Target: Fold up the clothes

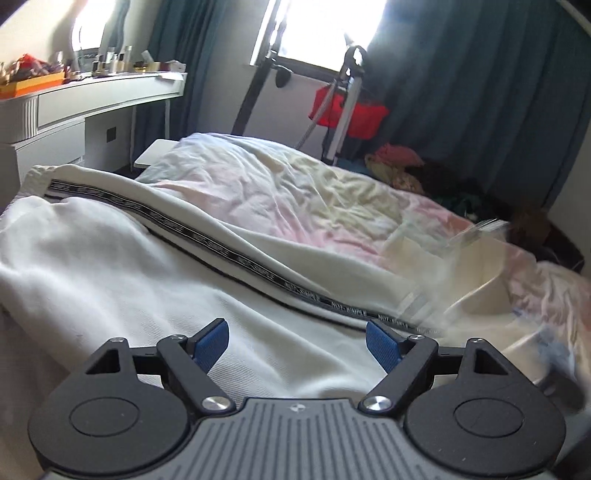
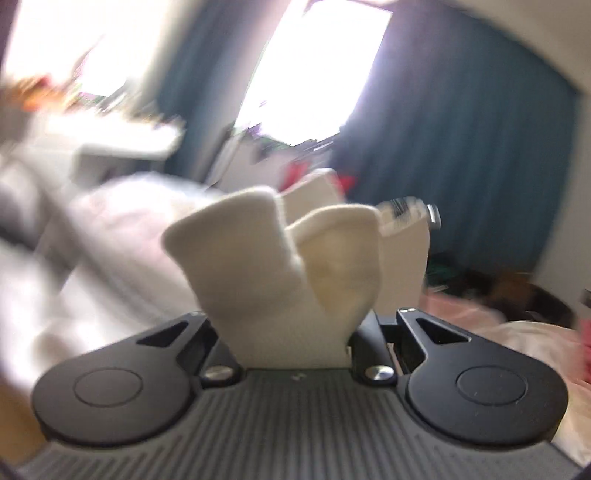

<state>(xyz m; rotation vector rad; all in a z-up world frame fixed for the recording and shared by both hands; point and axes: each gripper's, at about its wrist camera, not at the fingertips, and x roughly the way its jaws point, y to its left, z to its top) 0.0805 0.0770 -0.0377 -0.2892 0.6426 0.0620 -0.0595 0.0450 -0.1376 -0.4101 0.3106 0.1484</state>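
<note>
While our left tool hangs over the bed with its blue pads spread wide and nothing between them, our right tool is clamped on a bunched fold of the cream garment, which rises in thick folds straight up in front of its camera. The right fingers are hidden by the cloth, yet the fabric is plainly pinched between them.

In the left wrist view, the rest of the garment lies spread across the near side of the bed, directly under and ahead of the open tool. A black tape printed with white lettering runs diagonally along it from upper left to lower right. At the right edge of that view a blurred stretch of the same cloth lifts off the bed.

The rumpled sheet, in pale pink and yellow, covers the far side of the bed. Beyond it stand a white counter crowded with bottles at the left, a bright window, dark teal curtains and a red bag hanging near a metal pole. A heap of coloured clothes sits at the far right of the bed. The right wrist view is heavily blurred beyond the held cloth.
</note>
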